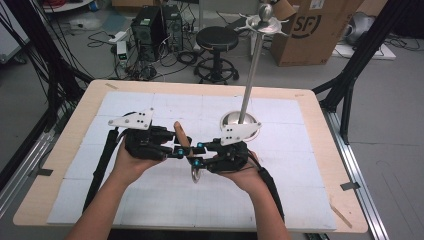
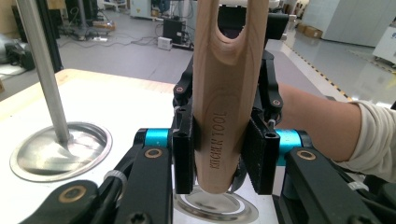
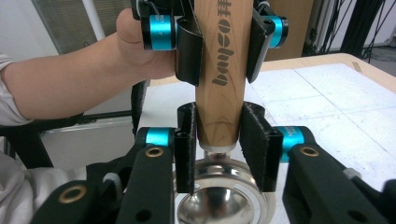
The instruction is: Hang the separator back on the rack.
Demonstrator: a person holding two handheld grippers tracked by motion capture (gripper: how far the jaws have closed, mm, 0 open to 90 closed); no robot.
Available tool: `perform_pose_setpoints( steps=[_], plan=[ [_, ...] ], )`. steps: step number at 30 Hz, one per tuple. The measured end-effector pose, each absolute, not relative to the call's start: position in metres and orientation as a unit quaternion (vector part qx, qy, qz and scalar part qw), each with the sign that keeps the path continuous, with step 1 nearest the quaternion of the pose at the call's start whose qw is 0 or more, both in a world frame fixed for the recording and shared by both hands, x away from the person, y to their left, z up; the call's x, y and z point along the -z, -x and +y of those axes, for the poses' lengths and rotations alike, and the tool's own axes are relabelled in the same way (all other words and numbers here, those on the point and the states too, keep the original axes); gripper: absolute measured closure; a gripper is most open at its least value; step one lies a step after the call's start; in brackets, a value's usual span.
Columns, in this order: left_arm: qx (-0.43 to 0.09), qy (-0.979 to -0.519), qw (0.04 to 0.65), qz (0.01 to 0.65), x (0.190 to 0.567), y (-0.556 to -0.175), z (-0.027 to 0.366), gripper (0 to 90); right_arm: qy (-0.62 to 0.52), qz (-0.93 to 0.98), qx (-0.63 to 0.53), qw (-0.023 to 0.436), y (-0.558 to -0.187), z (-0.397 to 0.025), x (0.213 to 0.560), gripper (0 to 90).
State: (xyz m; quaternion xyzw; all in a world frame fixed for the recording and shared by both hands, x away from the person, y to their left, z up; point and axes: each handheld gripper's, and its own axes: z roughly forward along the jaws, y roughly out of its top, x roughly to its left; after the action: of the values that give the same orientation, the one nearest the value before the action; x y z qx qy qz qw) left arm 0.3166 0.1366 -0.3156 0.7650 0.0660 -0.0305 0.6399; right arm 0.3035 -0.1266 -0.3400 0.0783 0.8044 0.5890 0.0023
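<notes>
Both grippers clamp the same wooden-handled kitchen tool point(image 1: 183, 140), held upright above the middle of the bench point(image 1: 310, 200). The left gripper point(image 2: 219, 158) and the right gripper point(image 3: 219, 140) each close their jaws on the handle, with the steel bowl end point(image 3: 219, 200) hanging below. Uneven pull between the hands could likely twist the smooth handle loose, dropping it near the steel stand point(image 1: 241, 120).

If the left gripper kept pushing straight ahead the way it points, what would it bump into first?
Probably the right gripper: it faces the left gripper across the wooden handle both are clamping. Depth is hard to judge.
</notes>
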Motion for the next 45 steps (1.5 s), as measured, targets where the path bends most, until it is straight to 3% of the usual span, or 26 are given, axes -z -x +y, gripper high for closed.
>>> perform_pose_setpoints(
  steps=[11,30,45],
  plan=[
    [0.016,-0.755,0.649,0.093,0.309,-0.322,0.15,67.8,-0.098,0.792,-0.602,0.011,-0.297,-0.141,0.336,51.6],
    [-0.011,-0.791,0.603,0.1,0.273,-0.343,0.137,67.8,-0.17,0.781,-0.599,0.056,-0.276,-0.213,0.365,42.9],
    [0.01,-0.808,0.582,0.091,0.231,-0.403,0.117,67.8,-0.216,0.775,-0.589,0.073,-0.278,-0.234,0.377,34.4]
  ],
)
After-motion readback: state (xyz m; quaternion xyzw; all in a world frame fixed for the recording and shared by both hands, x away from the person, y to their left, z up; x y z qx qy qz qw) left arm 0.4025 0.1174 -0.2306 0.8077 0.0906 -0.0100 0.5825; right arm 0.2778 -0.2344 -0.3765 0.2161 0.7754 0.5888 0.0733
